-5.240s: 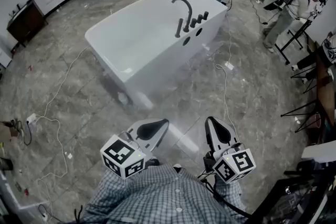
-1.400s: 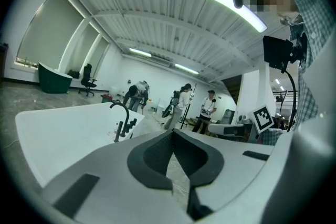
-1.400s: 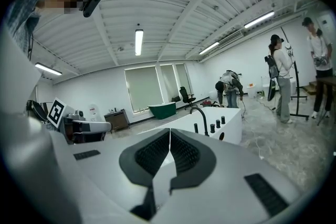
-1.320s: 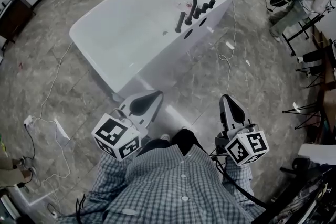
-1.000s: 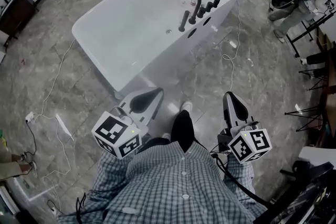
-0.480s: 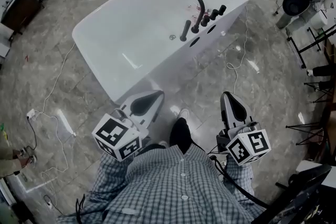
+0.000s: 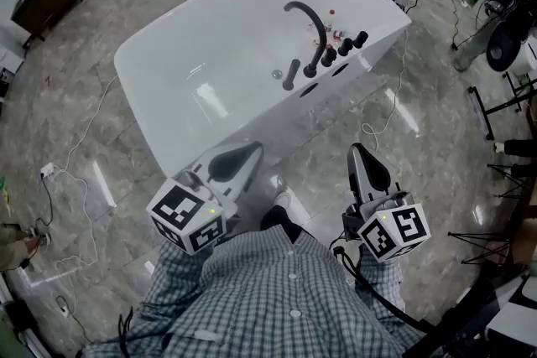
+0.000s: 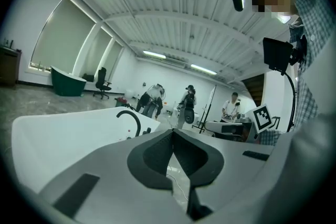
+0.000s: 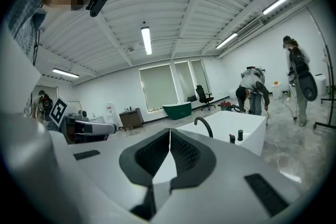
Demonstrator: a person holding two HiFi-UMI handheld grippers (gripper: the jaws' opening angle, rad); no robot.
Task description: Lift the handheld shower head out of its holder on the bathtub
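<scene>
Left claw [image 7: 254,150]: jaws pressed together, nothing between them. Right claw [image 7: 361,152]: jaws likewise together, empty. Both are held out in front of the person's checked shirt [image 7: 277,298], above the grey marble floor [image 7: 75,121], and both are well apart from the white bathtub [image 7: 143,109]. Handheld shower head [image 7: 291,74]: dark, standing upright in its holder on the tub's near rim, just beside the base of the curved black spout [image 7: 309,23]. A row of black knobs [image 7: 345,46] follows on the spout's far side. Neither claw touches the shower head.

Bathtub [image 7: 210,54] much nearer than before.
</scene>
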